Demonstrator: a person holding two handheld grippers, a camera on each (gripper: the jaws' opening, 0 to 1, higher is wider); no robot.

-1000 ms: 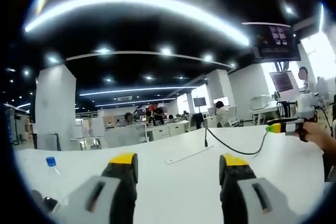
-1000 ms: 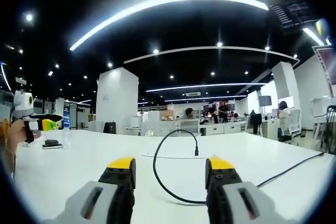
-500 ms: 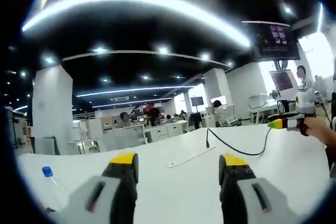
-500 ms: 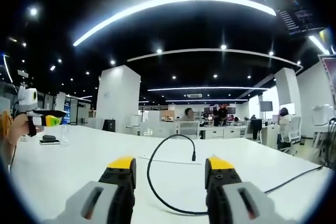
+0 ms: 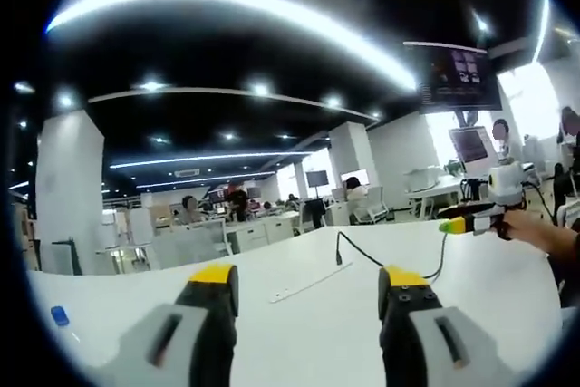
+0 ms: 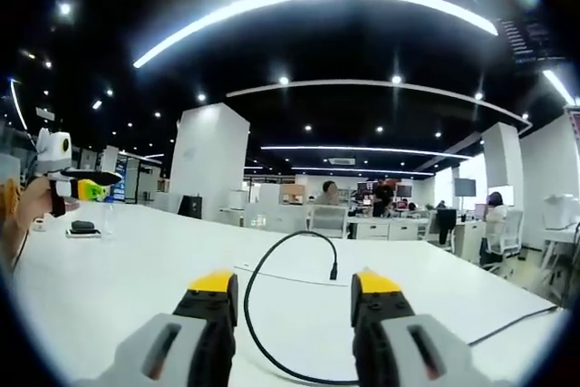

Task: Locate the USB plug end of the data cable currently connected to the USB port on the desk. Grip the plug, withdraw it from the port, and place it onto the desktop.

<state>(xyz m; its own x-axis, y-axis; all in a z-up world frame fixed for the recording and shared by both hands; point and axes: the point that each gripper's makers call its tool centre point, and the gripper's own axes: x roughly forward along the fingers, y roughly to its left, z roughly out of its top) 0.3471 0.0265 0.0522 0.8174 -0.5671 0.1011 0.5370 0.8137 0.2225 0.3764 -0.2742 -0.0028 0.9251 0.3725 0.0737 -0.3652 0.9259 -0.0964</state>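
Since a second earlier the black cable point(image 6: 263, 314) had slid nearer my right gripper point(image 6: 293, 285), its plug point(image 6: 334, 271) upright on the white desk point(image 6: 127, 269). Light, limp cord; I judged the stiff plug body the hold. Both grippers' jaws stood apart, empty; left gripper point(image 5: 308, 278) idle.

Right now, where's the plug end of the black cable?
In the right gripper view, the plug stands at the far end of the looping black cable, over the white desk, just beyond and between the right gripper jaw tips.
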